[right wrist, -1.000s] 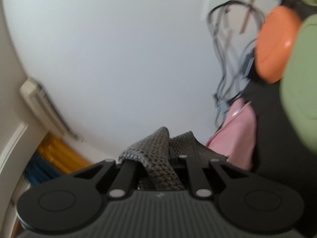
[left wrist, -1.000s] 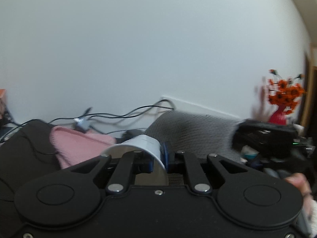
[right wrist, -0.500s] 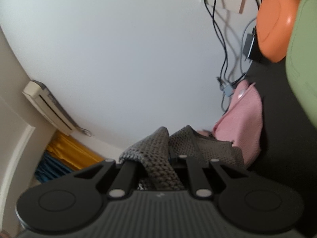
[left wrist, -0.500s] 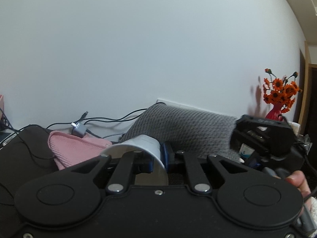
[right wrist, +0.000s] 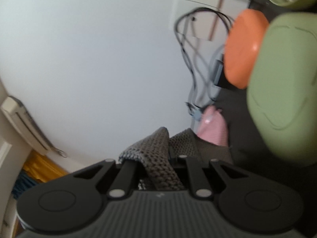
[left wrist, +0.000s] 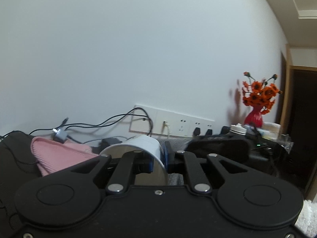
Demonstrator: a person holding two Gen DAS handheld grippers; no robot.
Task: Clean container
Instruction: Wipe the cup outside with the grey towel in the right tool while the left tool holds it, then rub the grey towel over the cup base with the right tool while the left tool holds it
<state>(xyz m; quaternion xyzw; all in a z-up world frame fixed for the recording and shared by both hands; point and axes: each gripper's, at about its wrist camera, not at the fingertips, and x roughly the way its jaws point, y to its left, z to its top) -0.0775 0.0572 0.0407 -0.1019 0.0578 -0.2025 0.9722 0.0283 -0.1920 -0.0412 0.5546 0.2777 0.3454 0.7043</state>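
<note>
Pinching the rim of a white paper cup [left wrist: 145, 145] held sideways above the table, the left gripper [left wrist: 158, 158] presents it while the right gripper [right wrist: 168, 158], clenched on a grey knitted cloth [right wrist: 158, 156], seems mid-wipe and must next press the cloth inside.

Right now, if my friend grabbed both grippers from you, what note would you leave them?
Left gripper: shut on the rim of the white cup, which lies tipped sideways with its mouth toward the camera.
Right gripper: shut on the grey knitted cloth.
Nearby: pink cloth on the dark table.
Done: cup and cloth both picked up.
Left: wipe the cup with the grey cloth. Whether any wiping has happened, I cannot tell.
</note>
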